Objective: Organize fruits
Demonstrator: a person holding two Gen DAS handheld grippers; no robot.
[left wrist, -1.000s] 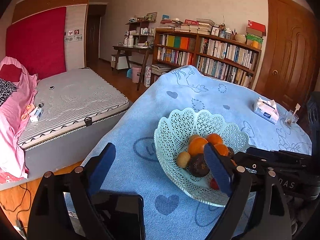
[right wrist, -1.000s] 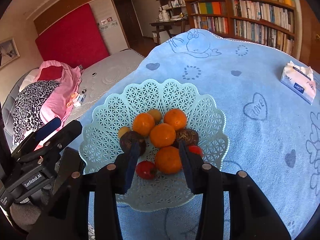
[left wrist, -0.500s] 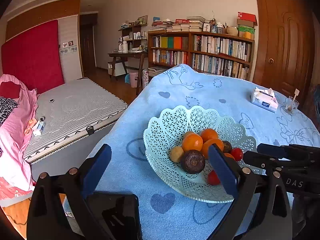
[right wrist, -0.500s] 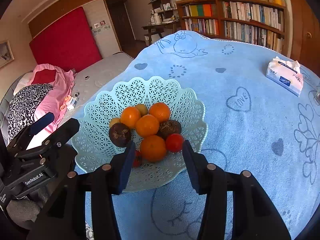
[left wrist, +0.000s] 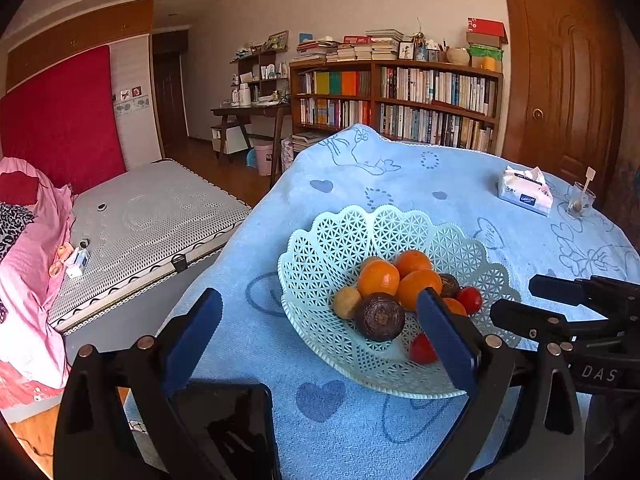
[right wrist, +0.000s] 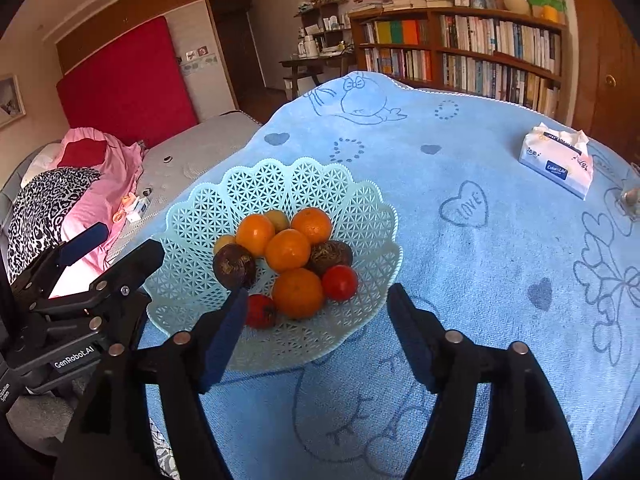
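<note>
From my left wrist view I see a glass (left wrist: 580, 202) with a stick at the right edge of the frame, which the right view barely catches. My left hand-held gripper (left wrist: 320, 328) is spread wide and empty, low in the frame; my right hand-held gripper (right wrist: 316, 320) is likewise spread and empty. The pale green lattice basket (right wrist: 200, 220) sits centre frame on the blue-covered bench (right wrist: 500, 260), holding four oranges (right wrist: 287, 250), two red fruits (right wrist: 340, 282), two dark brown fruits (right wrist: 234, 266) and small yellowish ones. A tissue pack (right wrist: 556, 164) lies upper right.
</note>
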